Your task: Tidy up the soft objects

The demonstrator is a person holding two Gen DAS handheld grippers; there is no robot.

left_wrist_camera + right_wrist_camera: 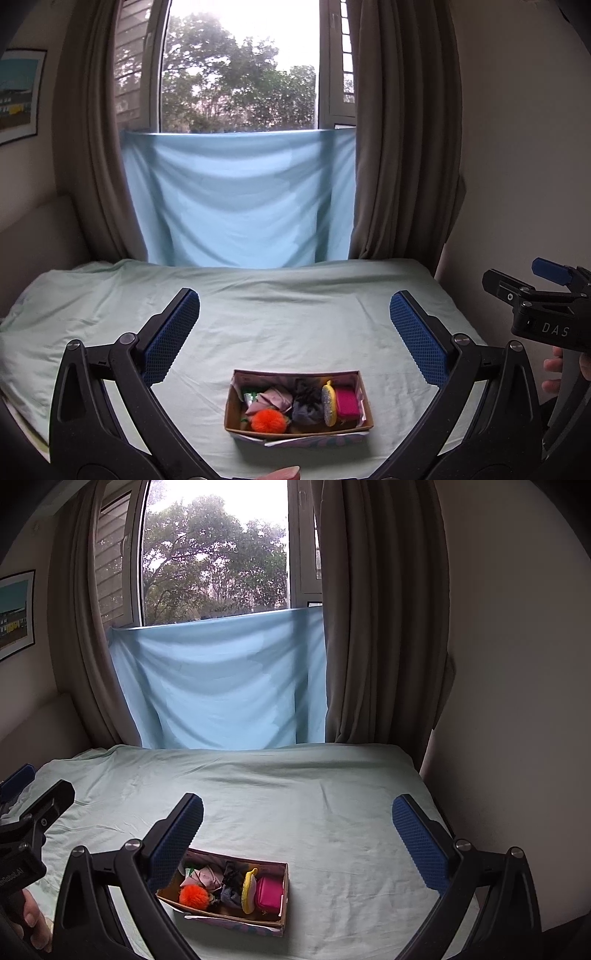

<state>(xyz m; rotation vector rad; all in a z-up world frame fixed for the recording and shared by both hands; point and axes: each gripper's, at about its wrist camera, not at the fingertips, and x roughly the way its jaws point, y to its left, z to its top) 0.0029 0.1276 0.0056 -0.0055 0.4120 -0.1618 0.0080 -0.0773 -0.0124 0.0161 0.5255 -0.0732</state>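
Box of soft objects on the bed, both grippers spread wide and holding nothing.

The left wrist view alone shows the box point(298, 430) squarely, centred between the left gripper point(294, 334) pads, its long axis running left to right; the right wrist view shows it angled, partly behind the right gripper point(298, 840), whose left finger point(173, 843) overlaps it. Inside, 1 orange pom-pom point(269, 420), 1 dark scrunchie point(307, 404), 1 yellow sponge point(328, 404) and 1 pink sponge point(347, 403). Both grippers hover level above the pale green bed point(277, 314), aimed at the window point(240, 70).
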